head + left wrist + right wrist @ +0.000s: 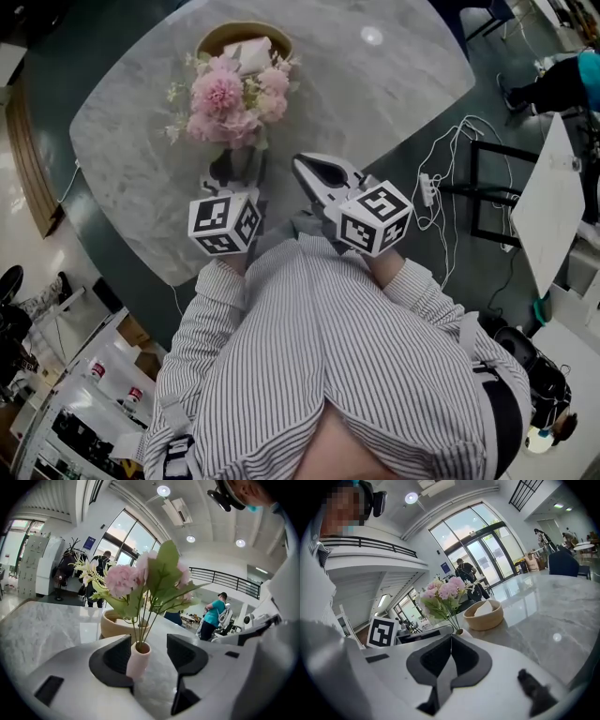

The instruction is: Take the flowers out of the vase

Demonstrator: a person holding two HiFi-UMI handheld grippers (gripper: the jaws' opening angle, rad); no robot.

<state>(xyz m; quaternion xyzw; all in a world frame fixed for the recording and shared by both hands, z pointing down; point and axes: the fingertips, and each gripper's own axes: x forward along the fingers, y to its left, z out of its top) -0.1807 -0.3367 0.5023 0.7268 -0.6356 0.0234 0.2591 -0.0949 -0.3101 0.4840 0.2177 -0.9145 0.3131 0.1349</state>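
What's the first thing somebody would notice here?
The pink flowers, standing in a small pink vase on the grey marble table. The left claw is open with the vase between its two sides, and the right claw beside it is shut.

Pink vase (138, 660) (holding flowers (123, 579)) stands between the parted jaws.

No legible words, numbers or brands anywhere. White cube with black square marker patterns (225, 223) and second marker cube (375, 217): coded blocks only, no letters or digits. Small blue wall sign (90, 542) beside the glass doors: print too small to read.
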